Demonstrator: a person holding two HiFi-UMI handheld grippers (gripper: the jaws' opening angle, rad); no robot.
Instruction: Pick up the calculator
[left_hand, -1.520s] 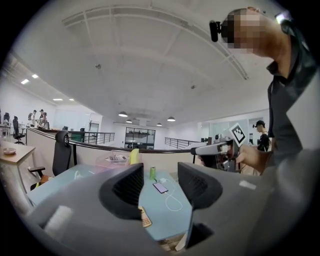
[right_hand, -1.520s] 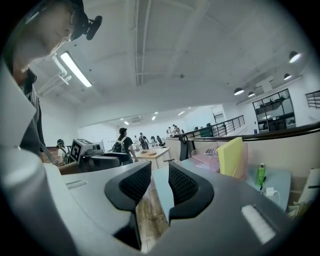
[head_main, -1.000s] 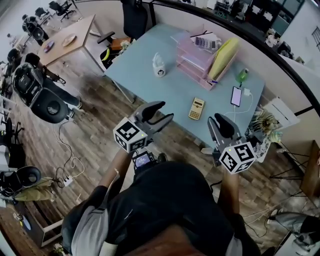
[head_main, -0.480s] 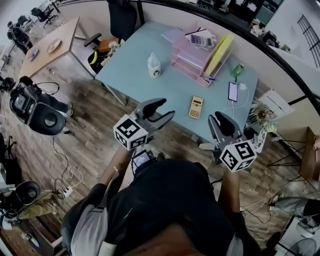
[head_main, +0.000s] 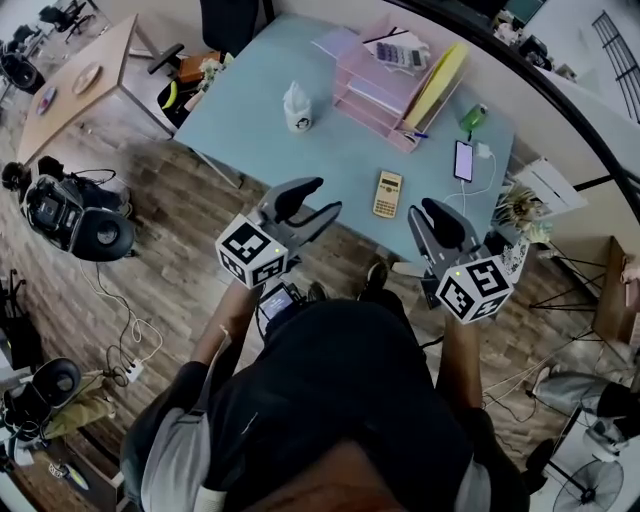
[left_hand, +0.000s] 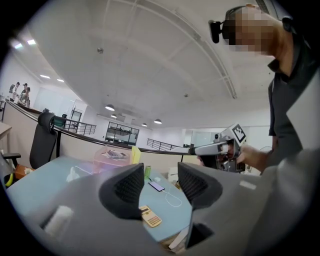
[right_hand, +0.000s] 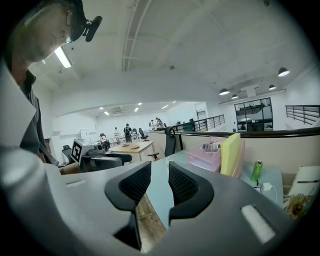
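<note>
The yellow calculator (head_main: 387, 193) lies flat on the light blue table (head_main: 300, 150), close to its near edge; in the left gripper view the calculator (left_hand: 150, 216) shows low between the jaws, still at a distance. My left gripper (head_main: 307, 203) hovers open at the table's near edge, left of the calculator, with nothing between its jaws (left_hand: 160, 187). My right gripper (head_main: 440, 225) hangs off the edge, just right of the calculator. Its jaws stand a narrow gap apart (right_hand: 159, 187) and hold nothing.
Stacked pink trays (head_main: 385, 90) with a second calculator on top, a yellow folder (head_main: 440, 88), a green bottle (head_main: 472, 120) and a phone on a cable (head_main: 464, 160) fill the far right. A white bottle (head_main: 296, 108) stands at the left. Equipment (head_main: 75, 215) lies on the floor.
Both grippers have come forward toward the table's near edge, and the table has drawn closer in the head view. Neither gripper's jaws have changed.
</note>
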